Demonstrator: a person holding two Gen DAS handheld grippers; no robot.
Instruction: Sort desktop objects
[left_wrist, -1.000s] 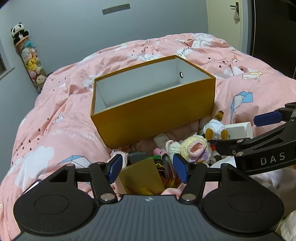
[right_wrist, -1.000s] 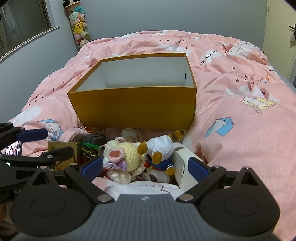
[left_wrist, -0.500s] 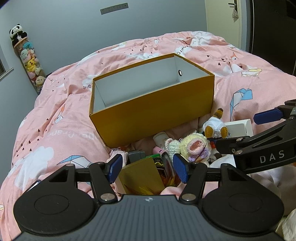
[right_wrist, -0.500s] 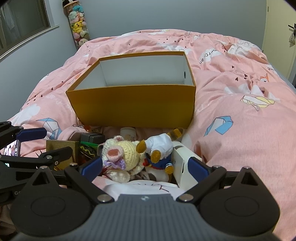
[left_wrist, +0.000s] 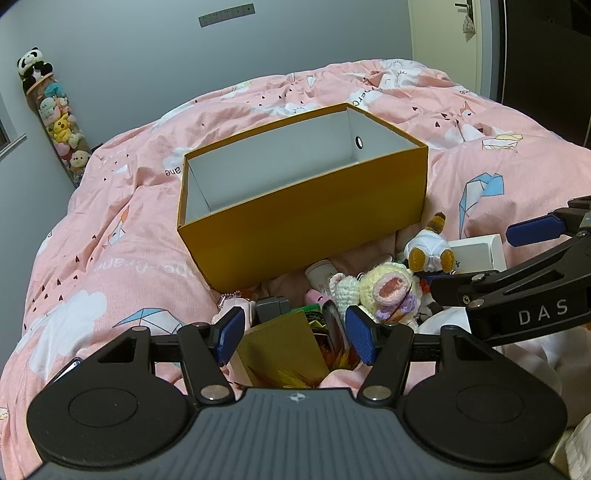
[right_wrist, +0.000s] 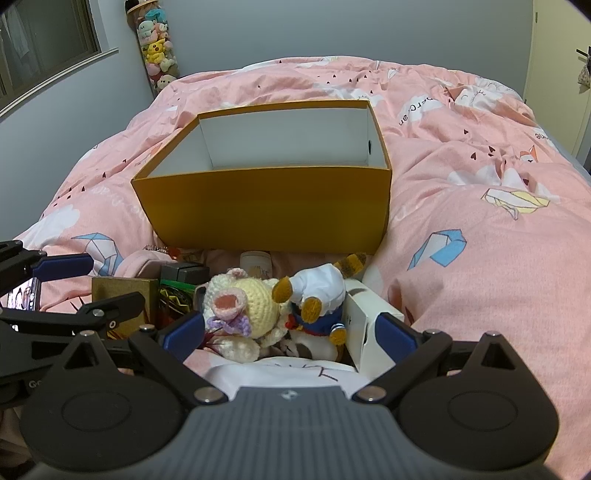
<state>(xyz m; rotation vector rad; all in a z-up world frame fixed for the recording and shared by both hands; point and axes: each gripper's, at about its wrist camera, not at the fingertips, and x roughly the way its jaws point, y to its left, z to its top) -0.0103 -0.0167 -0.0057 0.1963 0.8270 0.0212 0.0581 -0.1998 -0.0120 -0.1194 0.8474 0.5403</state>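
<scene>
Hovering side by side above a heap of small items on the pink duvet (right_wrist: 480, 258): left gripper (left_wrist: 293, 338) and right gripper (right_wrist: 291, 328), both with jaws apart, gripping nothing. Heap includes a crocheted yellow doll (right_wrist: 251, 299), a white-shirted plush (right_wrist: 325, 288) and a gold card box (left_wrist: 284, 347). Just behind stands the open yellow cardboard box (right_wrist: 266, 210), white inside.

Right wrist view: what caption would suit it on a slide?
Open right tool hovering over plush toys piled before an empty orange box on a pink quilt.
</scene>
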